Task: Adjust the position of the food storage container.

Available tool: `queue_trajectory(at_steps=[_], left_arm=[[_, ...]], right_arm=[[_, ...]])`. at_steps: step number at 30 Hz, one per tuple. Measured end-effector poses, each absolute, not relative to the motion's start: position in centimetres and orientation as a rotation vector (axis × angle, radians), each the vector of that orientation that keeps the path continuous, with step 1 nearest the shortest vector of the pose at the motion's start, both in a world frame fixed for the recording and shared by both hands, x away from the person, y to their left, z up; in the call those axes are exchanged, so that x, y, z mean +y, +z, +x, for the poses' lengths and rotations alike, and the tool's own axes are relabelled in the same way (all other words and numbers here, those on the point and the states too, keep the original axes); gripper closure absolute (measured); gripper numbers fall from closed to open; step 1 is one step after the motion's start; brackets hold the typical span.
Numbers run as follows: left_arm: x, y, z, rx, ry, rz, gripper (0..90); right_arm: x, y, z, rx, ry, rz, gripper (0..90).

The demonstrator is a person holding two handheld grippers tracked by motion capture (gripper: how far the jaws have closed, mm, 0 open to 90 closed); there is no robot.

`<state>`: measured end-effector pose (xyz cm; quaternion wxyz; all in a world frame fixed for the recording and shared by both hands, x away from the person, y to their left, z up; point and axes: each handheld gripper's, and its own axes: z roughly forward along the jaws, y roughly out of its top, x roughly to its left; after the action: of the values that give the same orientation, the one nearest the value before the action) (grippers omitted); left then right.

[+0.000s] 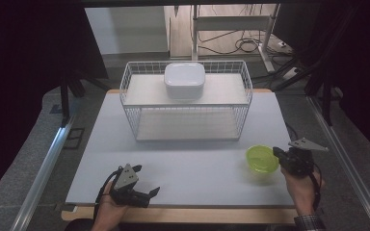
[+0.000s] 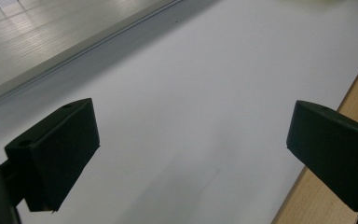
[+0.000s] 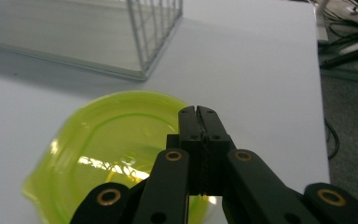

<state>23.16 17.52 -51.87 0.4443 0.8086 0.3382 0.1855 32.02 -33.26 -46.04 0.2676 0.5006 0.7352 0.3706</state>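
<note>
A translucent green bowl (image 1: 260,159) (image 3: 112,140) sits on the white table (image 1: 183,163) at the front right. My right gripper (image 1: 275,153) (image 3: 198,112) is at the bowl's right rim, its two jaws pressed flat together above the bowl's inside. Whether the thin rim is pinched between them I cannot tell. My left gripper (image 1: 147,179) (image 2: 191,135) rests near the table's front edge at the left. Its jaws stand wide apart, and between them is bare table top.
A white wire shelf rack (image 1: 185,103) (image 3: 154,32) stands across the middle of the table. A white lidded container (image 1: 184,79) sits on its upper shelf. A wooden strip (image 2: 326,196) runs along the table's front edge. Cables (image 1: 241,45) lie on the floor behind.
</note>
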Motion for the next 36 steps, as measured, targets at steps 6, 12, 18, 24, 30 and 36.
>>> queue_trajectory(at_steps=[6,12,18,24,30,36], left_arm=[[17.5,-51.9,23.2,0.836,0.456,2.010,2.1],[17.4,-52.0,23.2,0.833,0.453,2.018,2.1],[17.4,-52.0,23.2,0.832,0.451,2.020,2.1],[17.3,-52.0,23.2,0.829,0.450,2.024,2.1],[17.2,-52.1,23.2,0.828,0.448,2.026,2.1],[17.1,-52.1,23.2,0.825,0.447,2.033,2.1]], right_arm=[[-34.3,-46.6,32.2,1.959,0.947,1.399,89.4],[-34.6,-47.3,32.4,1.968,0.907,1.430,88.3],[-34.1,-47.9,32.5,1.994,0.877,1.446,88.4],[-33.3,-48.1,32.5,2.015,0.897,1.449,88.3],[-32.0,-48.2,32.3,2.050,0.928,1.453,88.6],[-30.1,-48.2,31.9,2.106,0.958,1.431,88.6]])
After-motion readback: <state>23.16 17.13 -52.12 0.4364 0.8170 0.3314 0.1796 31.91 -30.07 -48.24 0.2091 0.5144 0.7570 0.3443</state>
